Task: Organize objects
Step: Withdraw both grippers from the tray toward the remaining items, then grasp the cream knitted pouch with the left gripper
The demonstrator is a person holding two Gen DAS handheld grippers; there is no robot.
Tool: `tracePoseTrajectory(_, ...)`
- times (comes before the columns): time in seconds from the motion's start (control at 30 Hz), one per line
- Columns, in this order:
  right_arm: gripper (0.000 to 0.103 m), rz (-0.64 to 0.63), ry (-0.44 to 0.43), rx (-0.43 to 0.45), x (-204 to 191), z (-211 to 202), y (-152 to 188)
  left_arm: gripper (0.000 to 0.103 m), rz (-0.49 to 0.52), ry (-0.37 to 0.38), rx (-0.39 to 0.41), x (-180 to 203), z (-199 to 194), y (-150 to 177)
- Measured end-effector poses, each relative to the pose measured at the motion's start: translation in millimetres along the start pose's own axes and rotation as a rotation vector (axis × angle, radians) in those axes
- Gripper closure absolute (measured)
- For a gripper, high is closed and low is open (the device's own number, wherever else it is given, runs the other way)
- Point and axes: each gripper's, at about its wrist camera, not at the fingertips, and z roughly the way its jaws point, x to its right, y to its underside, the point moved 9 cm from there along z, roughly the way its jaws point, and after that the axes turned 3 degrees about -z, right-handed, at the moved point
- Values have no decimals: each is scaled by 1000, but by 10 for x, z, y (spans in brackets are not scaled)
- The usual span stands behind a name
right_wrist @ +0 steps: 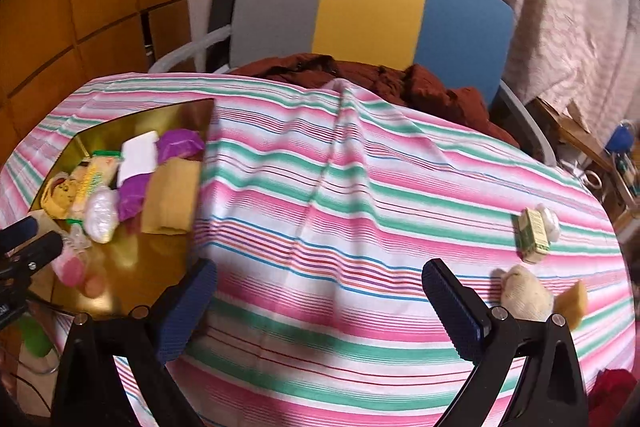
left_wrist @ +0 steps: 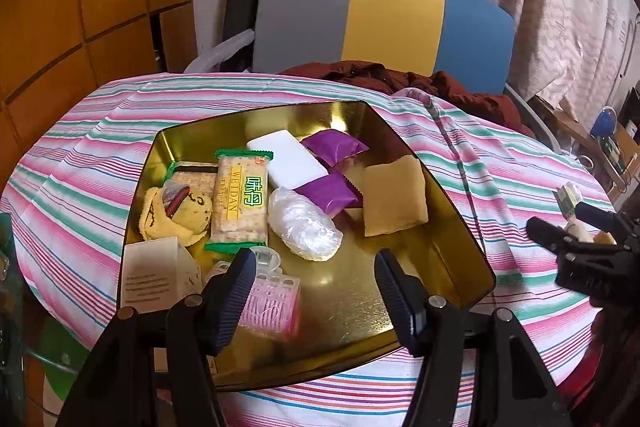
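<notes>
A gold tray (left_wrist: 452,239) sits on the striped tablecloth (left_wrist: 100,155) toward the table's left side, its near edge overhanging the table's front edge. The left gripper (left_wrist: 316,291) hangs over the tray's near half with its fingers spread wide and nothing between them; bare gold floor lies in the gap. Just beside its left finger (left_wrist: 236,295) sits a pink ridged plastic piece (left_wrist: 272,303), with a white carton (left_wrist: 156,273) at the tray's near-left corner. Farther in lie a cracker packet (left_wrist: 240,203), a yellow patterned cloth (left_wrist: 176,215) along the left wall, a clear plastic bundle (left_wrist: 304,225), a white block (left_wrist: 292,159), two purple sachets (left_wrist: 334,147) and a tan pouch (left_wrist: 394,195) against the right wall. The right gripper (right_wrist: 320,307) is also released, its fingers wide apart over bare cloth near the table's front edge, holding nothing. Outside its right finger (right_wrist: 456,311), toward the table's right edge, lie a cream sock-like bundle (right_wrist: 524,293), partly hidden behind the gripper frame, and a small tan block (right_wrist: 574,301) just beside it. A small green-and-cream box (right_wrist: 532,235) stands a little farther back with something white (right_wrist: 550,221) touching its far side. A chair with a grey, yellow and blue back (right_wrist: 372,11) stands behind the table's far edge, a rust-red garment (right_wrist: 360,75) heaped on it.
</notes>
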Motion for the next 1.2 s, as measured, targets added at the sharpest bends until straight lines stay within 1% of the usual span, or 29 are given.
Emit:
tracePoseTrajectory(0.1, 0, 50, 22, -18, 272, 0, 34, 37, -5, 16, -3, 19, 3, 1)
tracePoseTrajectory(0.23, 0, 128, 79, -32, 767, -35, 58, 36, -2, 36, 3, 74, -17, -30)
tracePoseTrajectory(0.4, 0, 233, 199, -37, 1582, -136, 38, 36, 19, 65, 16, 202, -52, -94)
tracePoseTrajectory(0.43, 0, 275, 231, -45, 1803, -145, 68, 36, 25, 72, 17, 238, -56, -108)
tracePoseTrajectory(0.57, 0, 405, 330, -89, 2453, -78, 271, 35, 66, 102, 22, 448, -84, -156)
tracePoseTrajectory(0.67, 0, 513, 341, -125, 2789, 17, 495, 31, 107, 126, 20, 651, -99, -176)
tracePoseTrajectory(0.73, 0, 592, 330, -148, 2941, 78, 642, 31, 129, 140, 19, 770, -109, -176)
tracePoseTrajectory(0.83, 0, 700, 278, -192, 3056, 175, 822, 31, 167, 164, 12, 975, -109, -155)
tracePoseTrajectory(1.03, 0, 803, 237, -254, 3123, 229, 1057, 31, 247, 236, -29, 1423, -55, -37)
tracePoseTrajectory(1.1, 0, 841, 246, -261, 3159, 203, 1121, 31, 269, 269, -43, 1576, -38, -5)
tracePoseTrajectory(1.2, 0, 889, 242, -258, 3216, 166, 1183, 31, 284, 296, -66, 1746, 18, 24)
